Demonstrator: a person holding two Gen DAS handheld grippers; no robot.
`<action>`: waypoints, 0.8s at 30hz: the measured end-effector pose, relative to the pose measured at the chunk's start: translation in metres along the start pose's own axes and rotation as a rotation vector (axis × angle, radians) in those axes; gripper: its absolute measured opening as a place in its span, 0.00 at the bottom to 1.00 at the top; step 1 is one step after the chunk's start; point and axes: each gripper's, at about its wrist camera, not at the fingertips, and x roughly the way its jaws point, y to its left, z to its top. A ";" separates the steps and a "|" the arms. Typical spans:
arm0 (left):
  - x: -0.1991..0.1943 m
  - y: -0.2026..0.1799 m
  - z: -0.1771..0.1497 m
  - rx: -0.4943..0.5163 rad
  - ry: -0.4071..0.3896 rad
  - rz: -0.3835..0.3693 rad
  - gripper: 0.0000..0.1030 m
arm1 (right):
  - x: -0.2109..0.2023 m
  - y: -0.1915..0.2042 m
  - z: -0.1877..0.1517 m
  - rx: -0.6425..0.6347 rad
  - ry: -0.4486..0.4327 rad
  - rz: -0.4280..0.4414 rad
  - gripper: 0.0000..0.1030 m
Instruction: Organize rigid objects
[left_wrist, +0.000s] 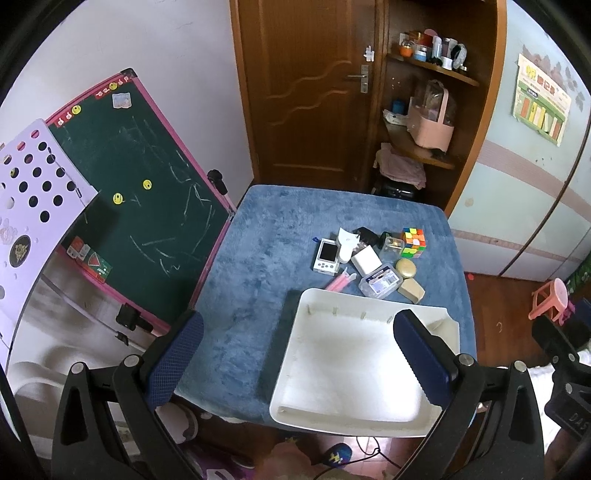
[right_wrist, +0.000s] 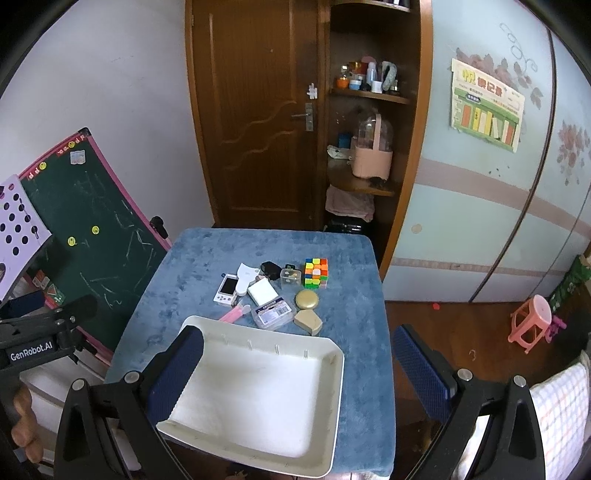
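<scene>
A small table under a blue cloth (left_wrist: 258, 236) (right_wrist: 184, 266) carries an empty white tray (left_wrist: 321, 402) (right_wrist: 325, 417) at its near edge. Behind the tray lies a cluster of small items: a colourful puzzle cube (left_wrist: 413, 242) (right_wrist: 316, 272), a white handheld device (left_wrist: 327, 256) (right_wrist: 227, 290), a clear plastic box (left_wrist: 381, 281) (right_wrist: 272, 313), a round gold case (left_wrist: 405, 268) (right_wrist: 306, 298), a beige block (left_wrist: 411, 290) (right_wrist: 308, 321) and a pink pen (left_wrist: 338, 282) (right_wrist: 234, 313). My left gripper (left_wrist: 297, 326) and right gripper (right_wrist: 297, 345) hover open above the tray, holding nothing.
A green chalkboard with a pink frame (left_wrist: 147, 192) (right_wrist: 92, 243) leans left of the table. Behind stand a wooden door (left_wrist: 306, 92) and shelves with jars and a pink basket (left_wrist: 430, 125). A pink stool (right_wrist: 530, 323) sits on the floor at the right.
</scene>
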 end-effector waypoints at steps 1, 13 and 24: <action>0.000 -0.001 0.000 -0.003 -0.001 -0.001 0.99 | 0.001 -0.001 0.001 -0.005 -0.004 0.004 1.00; 0.000 -0.007 0.007 0.014 -0.018 0.029 0.99 | 0.005 -0.006 0.017 0.005 -0.007 0.079 1.00; 0.010 -0.005 0.034 0.044 -0.033 -0.007 0.99 | 0.009 -0.003 0.038 0.040 -0.014 0.063 1.00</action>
